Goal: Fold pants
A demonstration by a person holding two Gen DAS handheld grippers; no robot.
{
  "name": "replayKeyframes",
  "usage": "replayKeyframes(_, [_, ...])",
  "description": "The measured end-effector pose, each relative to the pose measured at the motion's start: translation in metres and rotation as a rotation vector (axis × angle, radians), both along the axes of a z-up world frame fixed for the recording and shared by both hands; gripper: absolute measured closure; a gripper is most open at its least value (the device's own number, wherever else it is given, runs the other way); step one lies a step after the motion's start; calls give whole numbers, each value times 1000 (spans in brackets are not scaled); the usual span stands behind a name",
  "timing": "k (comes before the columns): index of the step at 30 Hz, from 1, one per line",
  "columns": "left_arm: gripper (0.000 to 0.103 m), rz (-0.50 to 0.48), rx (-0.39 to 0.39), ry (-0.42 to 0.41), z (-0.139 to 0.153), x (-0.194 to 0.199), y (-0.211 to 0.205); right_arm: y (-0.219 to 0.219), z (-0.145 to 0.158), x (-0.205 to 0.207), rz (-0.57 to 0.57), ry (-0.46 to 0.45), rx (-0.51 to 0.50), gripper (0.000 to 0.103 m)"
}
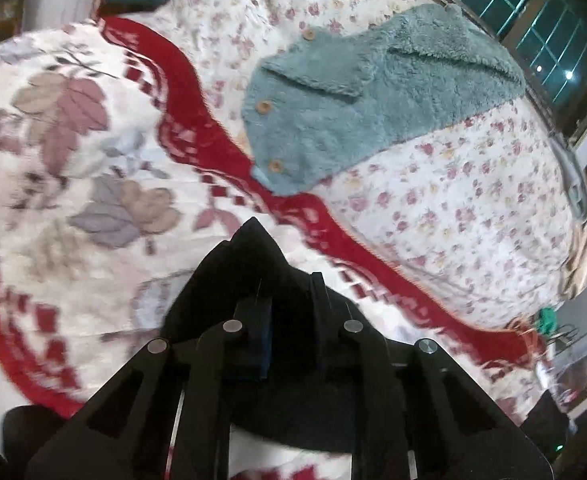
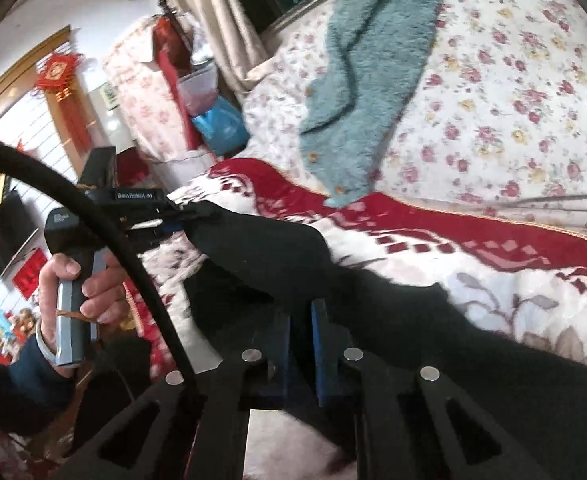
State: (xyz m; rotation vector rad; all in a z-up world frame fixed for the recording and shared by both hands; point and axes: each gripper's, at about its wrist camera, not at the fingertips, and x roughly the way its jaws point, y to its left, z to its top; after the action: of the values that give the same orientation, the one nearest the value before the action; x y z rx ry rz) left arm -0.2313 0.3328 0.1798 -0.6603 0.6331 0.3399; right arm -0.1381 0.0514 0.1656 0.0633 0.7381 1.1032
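Because the black pants (image 2: pixel 277 248) are pinched at two places, they hang as a dark band stretched between the two tools, lifted off the bed (image 2: pixel 513 92) along that span. In the right wrist view the band's long axis runs from the left hand-held gripper (image 2: pixel 181 216), at mid-left, down and to the right into the right hand-held gripper (image 2: pixel 301 320) at the near edge. The rest of the cloth trails off to the near right, where it seems to lie on the blanket (image 2: pixel 493 280).

Both tools are clamped on the pants. In the left wrist view the left hand-held gripper (image 1: pixel 289 300) has its fingers drawn close on a peak of black cloth that rises just past the tips. The right one has its blue pads (image 2: pixel 283 332) pressed on the fabric. A hand (image 2: pixel 73 292) grips the left tool's handle, and a black cable (image 2: pixel 133 256) arcs across in front of it.

So the pants lie straight ahead of each tool, touching both, and neither hand is nearer; the slack end is on the right side.

Beyond the pants is the white and red leaf-print blanket. Farther off, on the flowered bed cover, lies a teal fleece jacket (image 1: pixel 373 100) with wooden buttons, well apart from the pants. A window (image 1: pixel 533 12) is at the far edge.
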Motion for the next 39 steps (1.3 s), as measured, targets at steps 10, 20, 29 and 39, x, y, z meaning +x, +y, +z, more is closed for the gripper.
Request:
replayKeyframes(10, [66, 87, -4, 198, -68, -21, 31, 6, -38, -14, 39, 149, -79, 72])
replayKeyframes(20, [52, 115, -53, 124, -44, -39, 26, -49, -23, 12, -187, 90, -101, 66])
replayKeyframes(29, [52, 9, 12, 173, -53, -19, -31, -54, -40, 17, -227, 170, -77, 66])
replayKeyframes(39, [52, 31, 6, 146, -47, -31, -23, -25, -9, -7, -110, 69, -51, 55])
